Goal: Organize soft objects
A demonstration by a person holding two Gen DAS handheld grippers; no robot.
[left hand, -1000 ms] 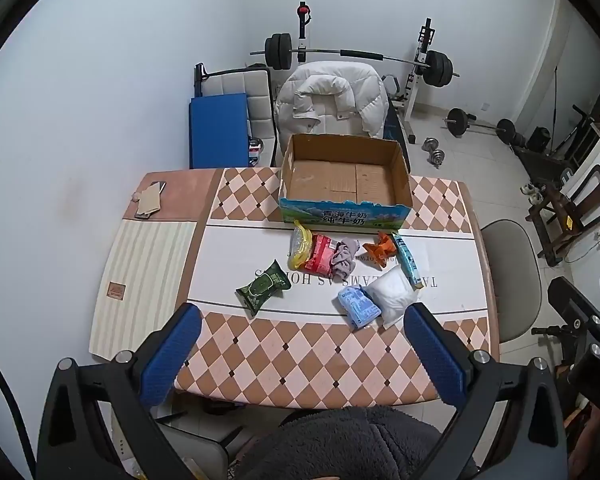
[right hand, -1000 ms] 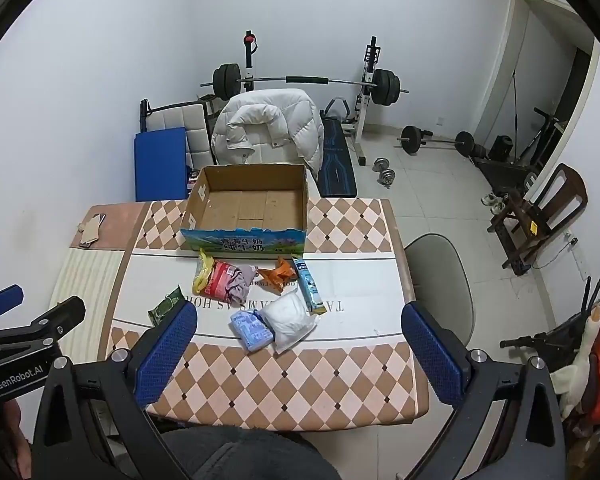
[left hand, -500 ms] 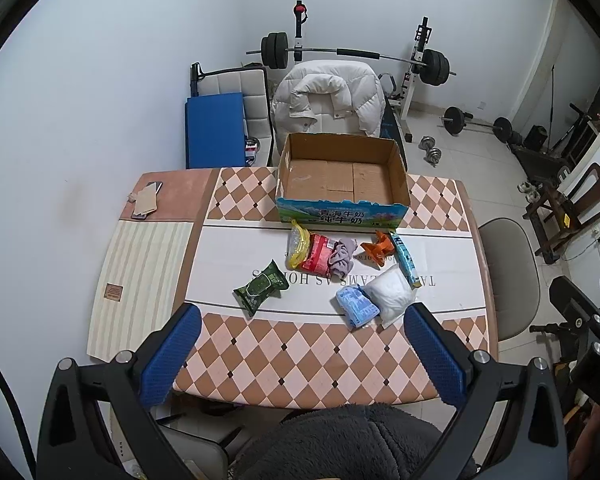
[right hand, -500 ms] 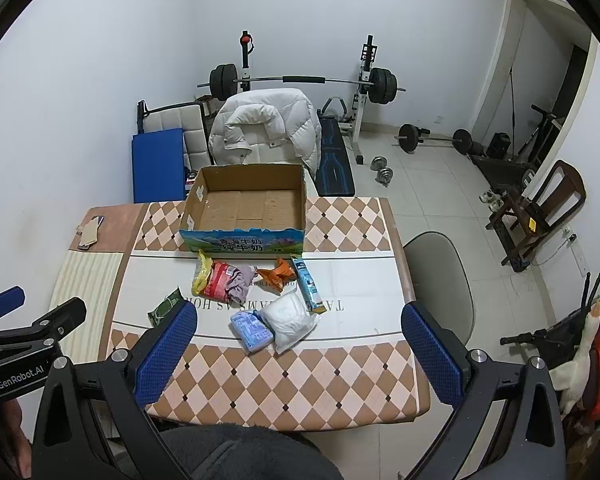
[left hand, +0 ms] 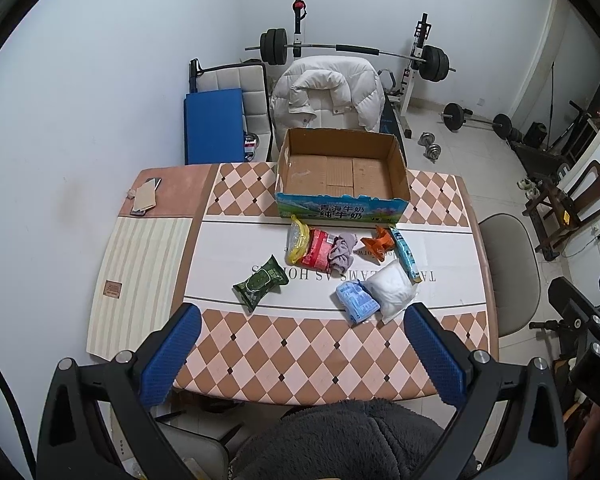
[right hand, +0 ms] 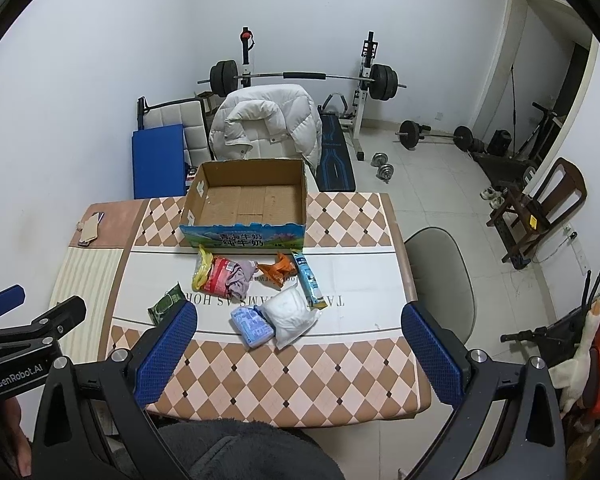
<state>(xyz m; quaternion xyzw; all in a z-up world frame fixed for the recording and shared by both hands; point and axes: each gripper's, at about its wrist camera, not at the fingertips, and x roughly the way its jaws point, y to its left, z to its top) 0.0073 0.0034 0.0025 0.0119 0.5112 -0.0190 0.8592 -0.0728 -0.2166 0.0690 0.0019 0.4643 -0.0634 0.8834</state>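
An open cardboard box [left hand: 342,172] [right hand: 246,198] stands empty at the table's far side. In front of it lie soft packs: a yellow bag [left hand: 297,239], a red pack [left hand: 318,247], a grey cloth [left hand: 342,252], an orange wrapper [left hand: 377,240], a long blue pack [left hand: 406,254], a white pouch [left hand: 390,290], a light blue pack [left hand: 356,302] and a green wipes pack [left hand: 261,282]. My left gripper [left hand: 300,354] and right gripper [right hand: 298,350] are both open and empty, high above the table's near edge.
The checkered table [left hand: 300,356] has a phone and card [left hand: 145,196] at its far left corner. A chair with a white jacket [left hand: 328,96] stands behind the box, a grey chair [left hand: 508,268] to the right. Gym weights fill the room behind.
Both grippers have risen or drawn back slightly, so the table looks a little farther off. Nothing on the table has moved.
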